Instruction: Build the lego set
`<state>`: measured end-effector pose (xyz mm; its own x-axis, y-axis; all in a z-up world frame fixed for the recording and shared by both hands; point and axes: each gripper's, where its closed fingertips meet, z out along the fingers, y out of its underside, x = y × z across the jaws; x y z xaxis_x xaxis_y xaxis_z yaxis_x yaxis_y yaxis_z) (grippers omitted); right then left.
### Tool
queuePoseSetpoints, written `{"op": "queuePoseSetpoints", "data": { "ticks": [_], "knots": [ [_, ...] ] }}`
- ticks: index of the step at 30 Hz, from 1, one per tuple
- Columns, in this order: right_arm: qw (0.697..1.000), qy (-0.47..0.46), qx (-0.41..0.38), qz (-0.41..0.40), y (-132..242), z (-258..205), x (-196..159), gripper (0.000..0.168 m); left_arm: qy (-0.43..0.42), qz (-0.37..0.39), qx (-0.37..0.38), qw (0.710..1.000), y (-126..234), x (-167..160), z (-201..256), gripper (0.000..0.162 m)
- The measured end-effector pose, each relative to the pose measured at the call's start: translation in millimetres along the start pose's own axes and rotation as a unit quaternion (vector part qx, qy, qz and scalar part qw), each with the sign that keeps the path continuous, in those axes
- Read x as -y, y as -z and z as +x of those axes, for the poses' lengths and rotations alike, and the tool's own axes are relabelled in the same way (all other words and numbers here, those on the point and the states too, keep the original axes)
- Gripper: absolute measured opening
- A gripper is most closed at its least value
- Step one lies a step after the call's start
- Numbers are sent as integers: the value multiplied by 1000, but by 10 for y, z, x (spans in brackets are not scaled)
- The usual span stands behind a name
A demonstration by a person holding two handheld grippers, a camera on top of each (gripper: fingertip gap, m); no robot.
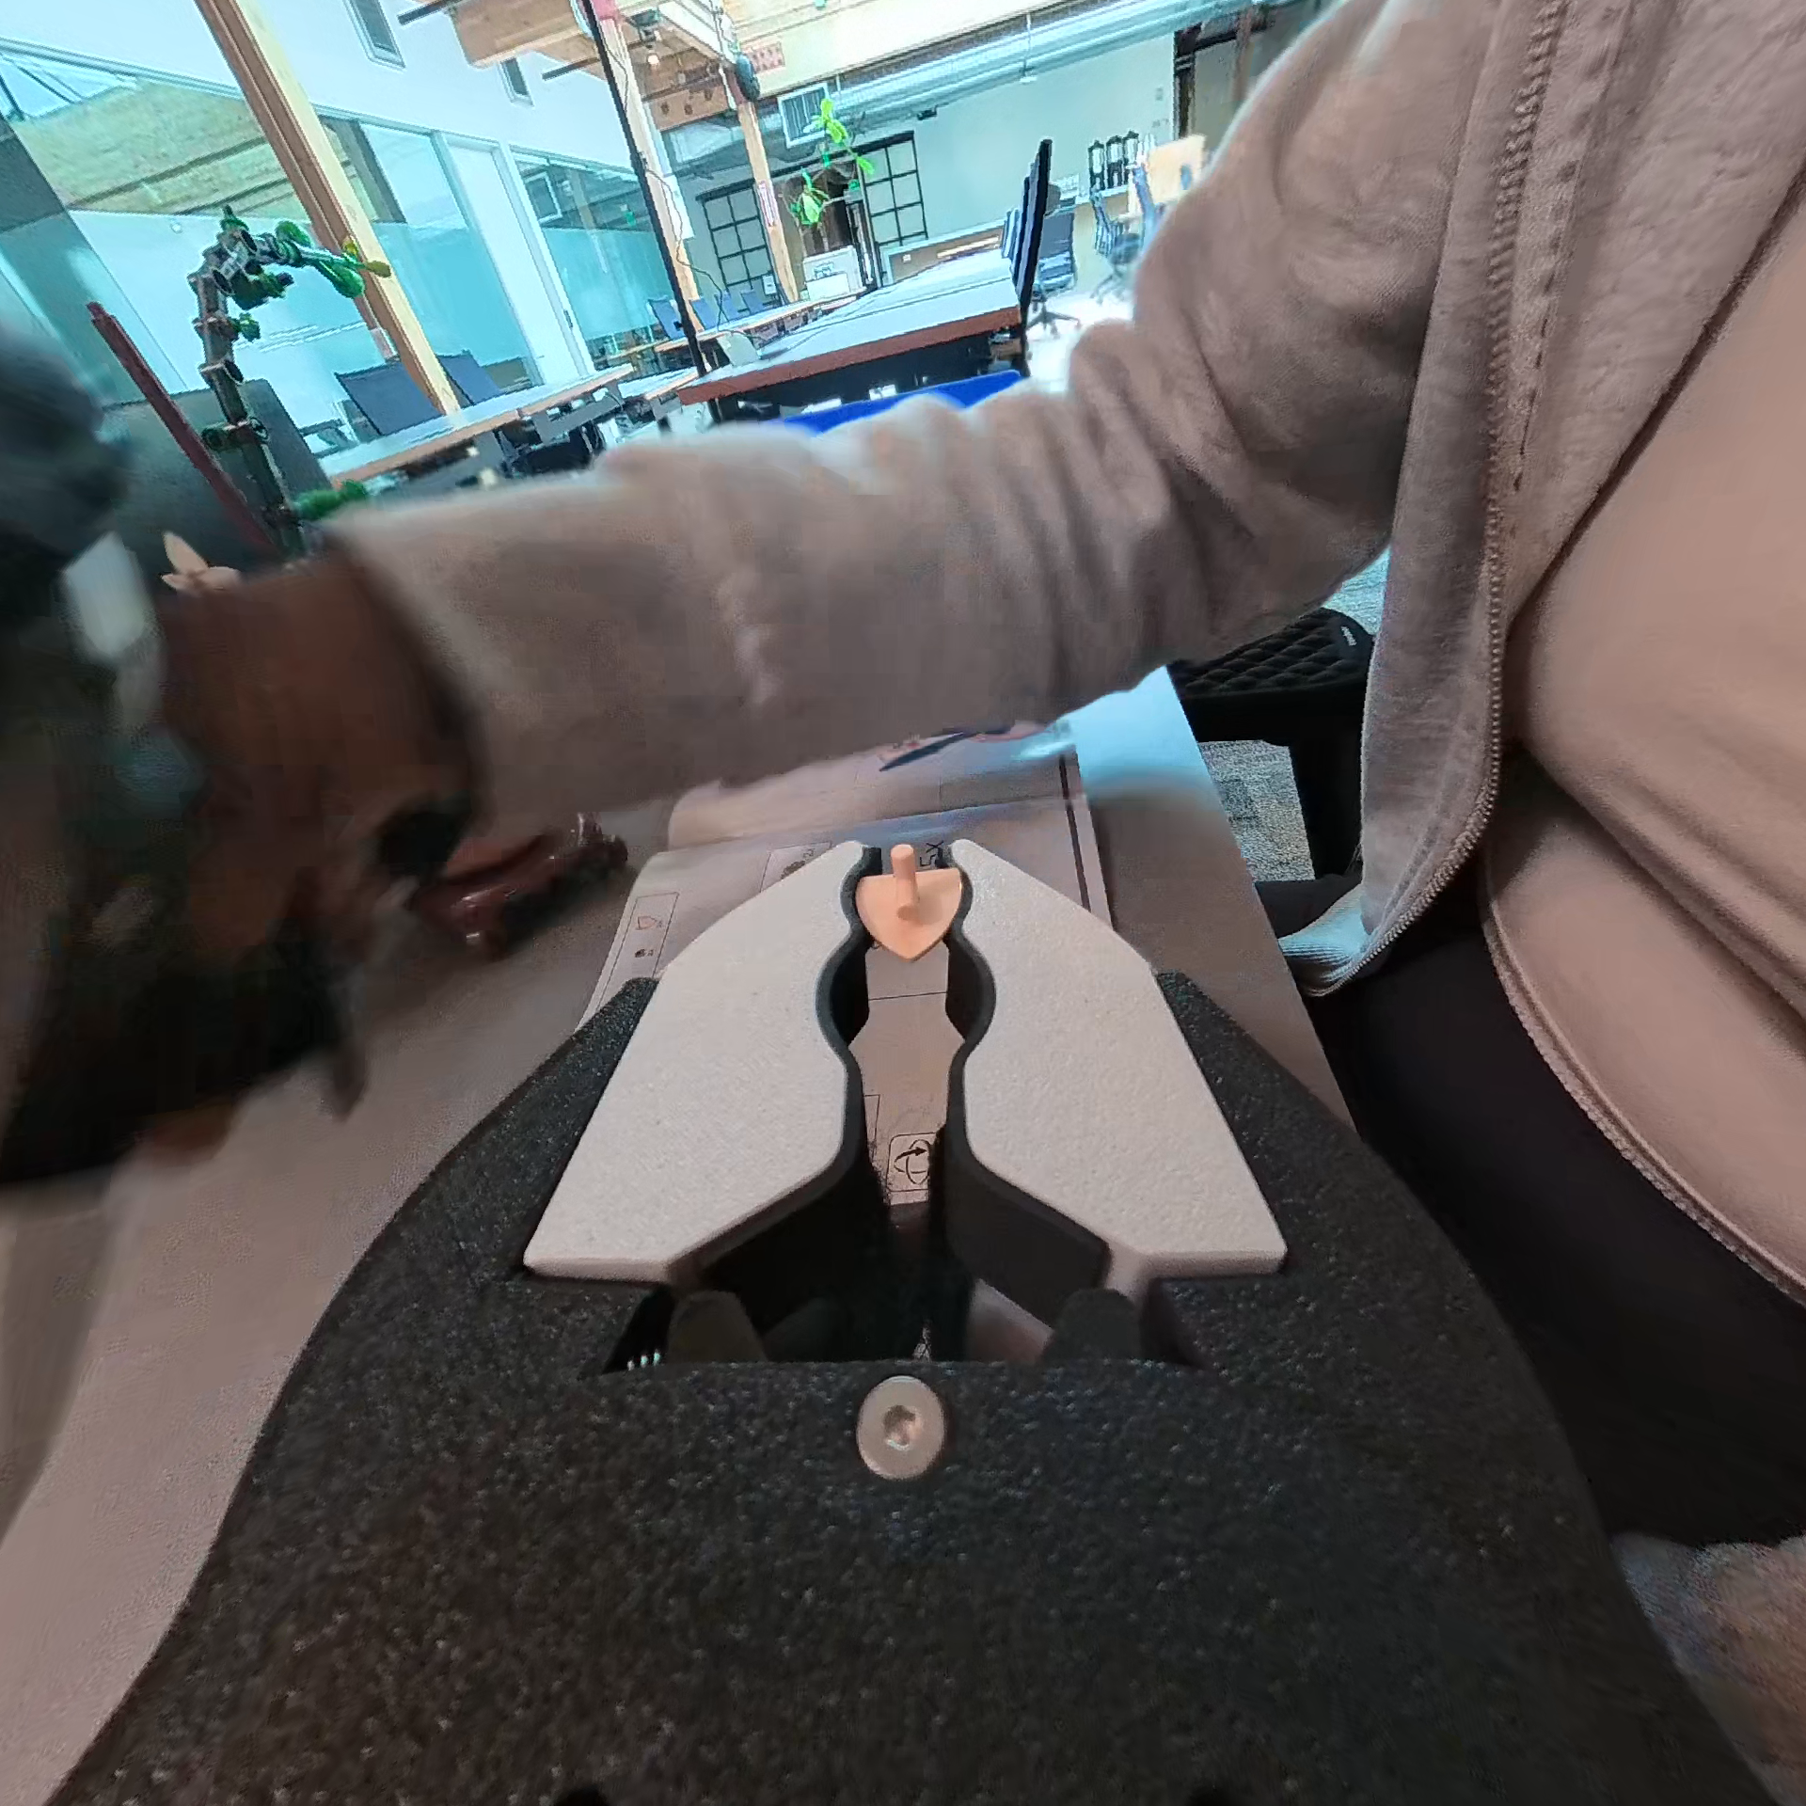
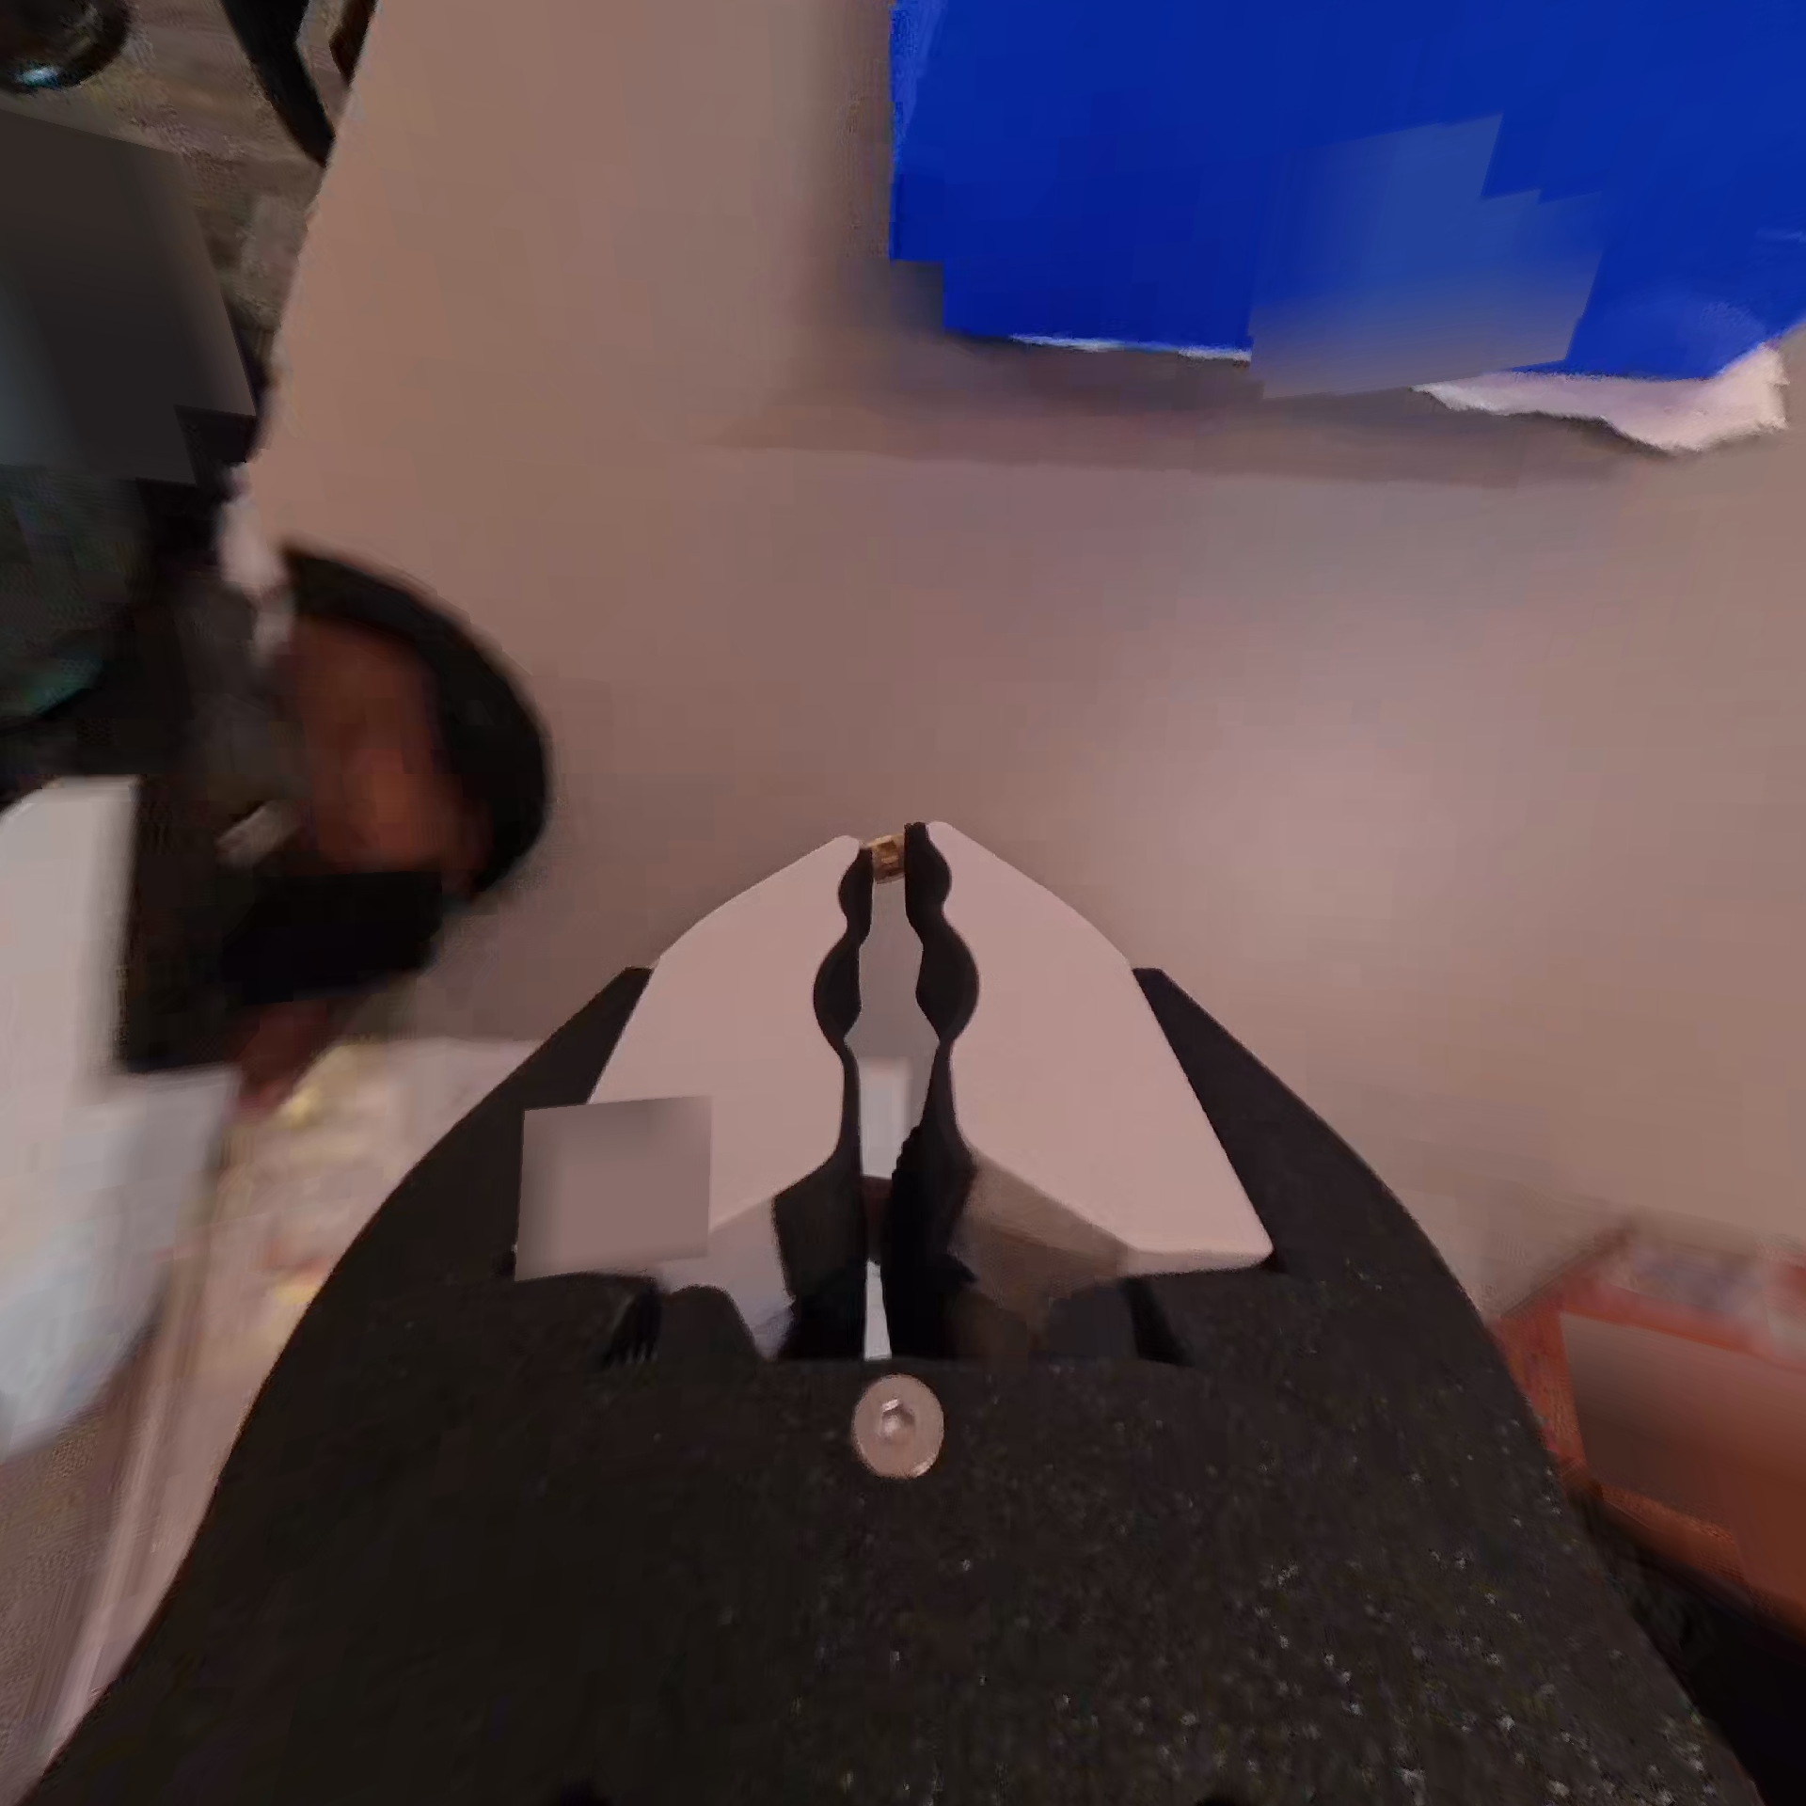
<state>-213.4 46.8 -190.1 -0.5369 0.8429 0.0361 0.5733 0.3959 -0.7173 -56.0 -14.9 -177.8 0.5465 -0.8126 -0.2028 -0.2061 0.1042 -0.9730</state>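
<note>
Lego's small peach heart-shaped plastic piece with a peg [image 1: 906,914] sits pinched at the left gripper [image 1: 909,880] tips, above the open white paper instruction booklet [image 1: 1016,831]. Right gripper [image 2: 887,855] clamps a tiny gold stud [image 2: 887,859] over the beige table [image 2: 1173,684].

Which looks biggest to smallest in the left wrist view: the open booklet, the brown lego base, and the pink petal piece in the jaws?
1. Booklet, though partly hidden.
2. Brown lego base, partly under the sleeve.
3. Pink petal piece, smallest even though nearest the camera.
</note>
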Motion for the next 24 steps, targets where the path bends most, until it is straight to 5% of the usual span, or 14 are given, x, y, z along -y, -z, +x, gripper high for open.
{"op": "queuePoseSetpoints", "data": {
  "ticks": [6, 11, 24],
  "knots": [
    [969, -154, -192, -25, 1095, -517, -1157, 7, 1, -6, 8, 1000, -23, -19, -31, 11],
    [906, -267, -324, -59, 1388, -875, -1956, 6, -2, -10, 11, 1000, -29, -28, -40, 11],
    [883, -334, -324, -62, 1288, -1044, -2099, 23, -4, -12, 14, 1000, -29, -35, -49, 11]
  ]
}}
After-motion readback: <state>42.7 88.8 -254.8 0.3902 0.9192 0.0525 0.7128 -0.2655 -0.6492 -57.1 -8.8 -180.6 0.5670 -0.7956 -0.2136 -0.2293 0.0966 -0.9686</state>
